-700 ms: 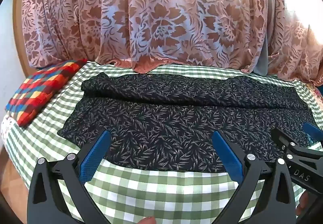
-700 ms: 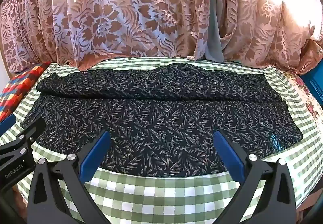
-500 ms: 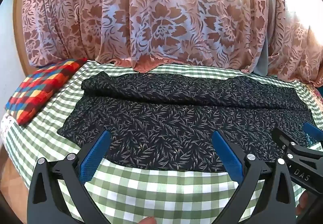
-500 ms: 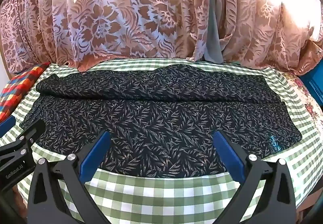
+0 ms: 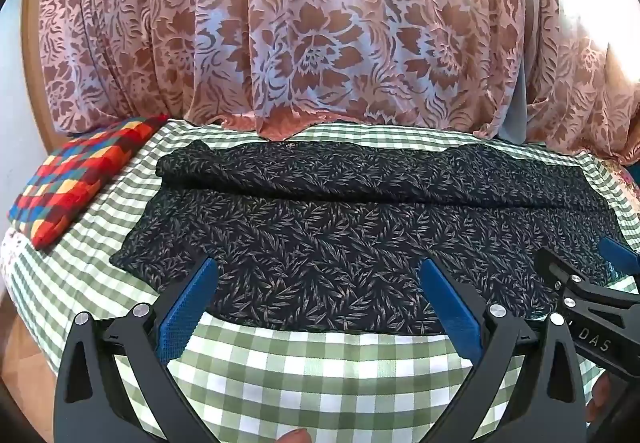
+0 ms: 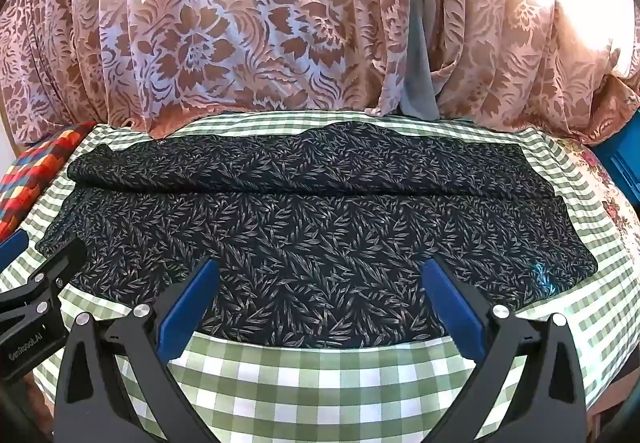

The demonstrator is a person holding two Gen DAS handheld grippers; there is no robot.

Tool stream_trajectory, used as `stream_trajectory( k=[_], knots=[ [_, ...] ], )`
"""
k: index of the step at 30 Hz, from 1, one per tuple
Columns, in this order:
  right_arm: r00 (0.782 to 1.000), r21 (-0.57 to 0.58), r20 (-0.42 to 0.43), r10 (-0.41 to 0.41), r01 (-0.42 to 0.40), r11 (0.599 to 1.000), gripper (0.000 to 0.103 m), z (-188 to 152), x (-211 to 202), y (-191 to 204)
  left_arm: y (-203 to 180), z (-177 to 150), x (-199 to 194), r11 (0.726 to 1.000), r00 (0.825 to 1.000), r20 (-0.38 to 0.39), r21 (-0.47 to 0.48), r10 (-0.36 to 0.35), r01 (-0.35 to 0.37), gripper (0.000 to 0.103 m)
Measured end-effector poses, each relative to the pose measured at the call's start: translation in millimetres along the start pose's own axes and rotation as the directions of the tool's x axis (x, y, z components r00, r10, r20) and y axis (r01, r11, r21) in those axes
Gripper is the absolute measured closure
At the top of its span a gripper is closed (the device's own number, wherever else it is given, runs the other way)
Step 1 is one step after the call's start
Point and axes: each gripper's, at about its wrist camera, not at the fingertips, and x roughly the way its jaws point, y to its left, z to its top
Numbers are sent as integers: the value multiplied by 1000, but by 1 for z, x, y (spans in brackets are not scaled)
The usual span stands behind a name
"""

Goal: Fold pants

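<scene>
One pair of pants (image 5: 360,243) lies flat just ahead of the left gripper (image 5: 316,303) and right gripper (image 6: 320,303), two grippers, both spread wide, holding nothing.

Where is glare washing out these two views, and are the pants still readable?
Left wrist view: curtain top blown out white, pants sharp, leaf print clear. Right wrist view: glare at the curtain's upper corners, pants evenly lit; fisheye bends the checked cloth edges in both.
</scene>
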Motion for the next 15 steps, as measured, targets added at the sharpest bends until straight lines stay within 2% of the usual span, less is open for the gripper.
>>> stream_trajectory(
  k=[15],
  knots=[
    [1000,0,2,0,0,1000,2,0,1,-2,-4,-1,-1,1000,1000,0,6,-3,3,3]
  ],
)
